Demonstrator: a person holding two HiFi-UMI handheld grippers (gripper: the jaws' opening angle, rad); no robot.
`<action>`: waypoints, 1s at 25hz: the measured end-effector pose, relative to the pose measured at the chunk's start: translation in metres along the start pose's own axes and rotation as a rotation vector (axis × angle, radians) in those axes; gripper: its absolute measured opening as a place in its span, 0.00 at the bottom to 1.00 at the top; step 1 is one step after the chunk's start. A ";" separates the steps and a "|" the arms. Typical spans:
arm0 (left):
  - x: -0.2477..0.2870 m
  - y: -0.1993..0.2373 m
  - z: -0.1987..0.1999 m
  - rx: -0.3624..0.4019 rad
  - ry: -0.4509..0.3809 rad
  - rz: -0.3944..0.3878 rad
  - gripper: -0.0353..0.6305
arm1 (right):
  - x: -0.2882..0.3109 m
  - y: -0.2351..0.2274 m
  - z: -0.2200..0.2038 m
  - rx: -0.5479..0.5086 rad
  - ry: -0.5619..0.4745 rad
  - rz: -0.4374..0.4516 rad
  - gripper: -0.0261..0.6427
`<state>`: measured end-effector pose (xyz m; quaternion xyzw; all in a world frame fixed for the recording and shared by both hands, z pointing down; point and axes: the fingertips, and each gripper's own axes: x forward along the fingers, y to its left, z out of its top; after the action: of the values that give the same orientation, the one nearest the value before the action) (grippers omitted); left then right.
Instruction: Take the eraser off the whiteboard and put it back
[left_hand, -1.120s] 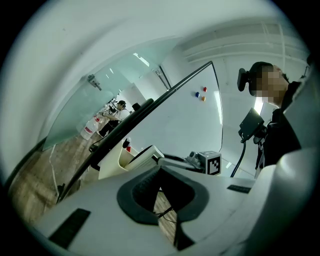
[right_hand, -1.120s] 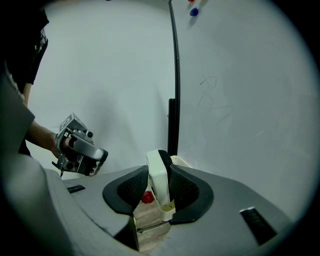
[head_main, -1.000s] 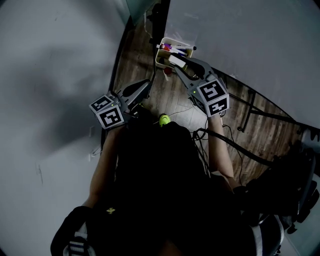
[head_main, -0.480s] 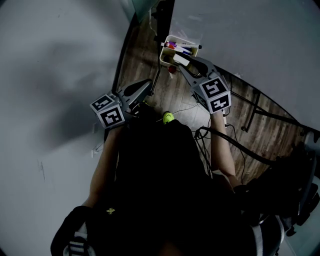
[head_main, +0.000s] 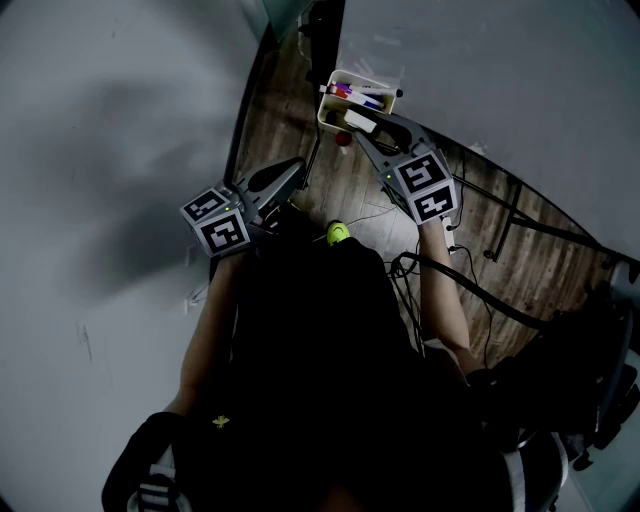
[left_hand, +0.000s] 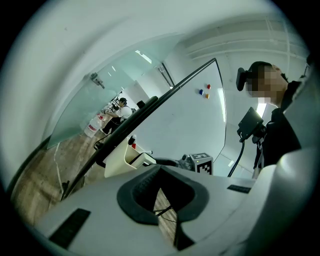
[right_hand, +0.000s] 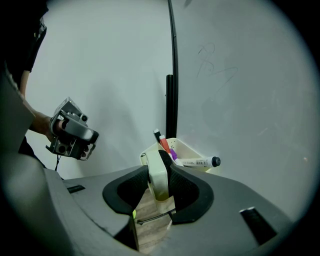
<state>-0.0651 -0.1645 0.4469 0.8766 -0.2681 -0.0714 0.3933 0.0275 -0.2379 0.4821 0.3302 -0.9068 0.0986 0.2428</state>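
1. The eraser (right_hand: 156, 180), a cream hard-backed block with a dark felt face, is standing on edge between the right gripper's (right_hand: 161, 169) jaws. Both dark pads are pressing on its flat sides at a middling spread.
2. Just beyond those jaws, a cream plastic tray (right_hand: 192, 149) is hanging on the smooth whiteboard (right_hand: 240, 90). It's holding markers (right_hand: 197, 162), and a white-barrelled one with a black cap is lying across the rim.
3. The left gripper (left_hand: 161, 172), well off to the right gripper's left, is carrying nothing, its jaws drawn together.
4. Wood-grain plank flooring (head_main: 350, 190) is showing beneath both grippers, and a plain grey wall (head_main: 120, 150) is flanking the left one.
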 end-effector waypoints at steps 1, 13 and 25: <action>0.000 0.001 0.000 -0.001 0.001 0.001 0.08 | 0.001 0.000 -0.001 0.000 0.004 0.001 0.25; 0.007 0.001 0.000 0.001 0.009 0.001 0.08 | 0.005 -0.001 -0.004 -0.020 0.012 0.011 0.25; 0.007 -0.005 -0.001 0.009 0.000 0.003 0.08 | 0.000 0.002 -0.002 -0.009 -0.015 0.030 0.27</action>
<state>-0.0567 -0.1654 0.4444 0.8780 -0.2695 -0.0694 0.3894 0.0264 -0.2356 0.4838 0.3161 -0.9139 0.0956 0.2360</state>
